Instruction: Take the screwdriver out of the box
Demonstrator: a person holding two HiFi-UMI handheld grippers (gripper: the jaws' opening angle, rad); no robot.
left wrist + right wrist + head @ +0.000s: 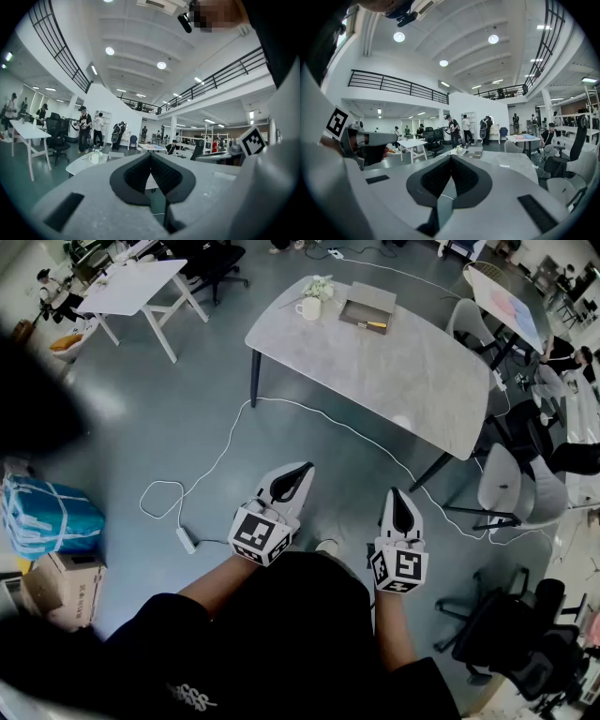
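I held the left gripper and right gripper well short of the table, each pressed together on nothing. The screwdriver lay with the box by the table's far edge, beside a mug. As I judged it, I needed to step close first, then spread one gripper's jaws and take the handle squarely.

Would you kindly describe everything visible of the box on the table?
The box is flat, rectangular and grey, lying at the far end of the grey table, beside a white mug. A small yellow-handled tool, probably the screwdriver, shows at its near edge. Whether it has a lid is too small to tell.
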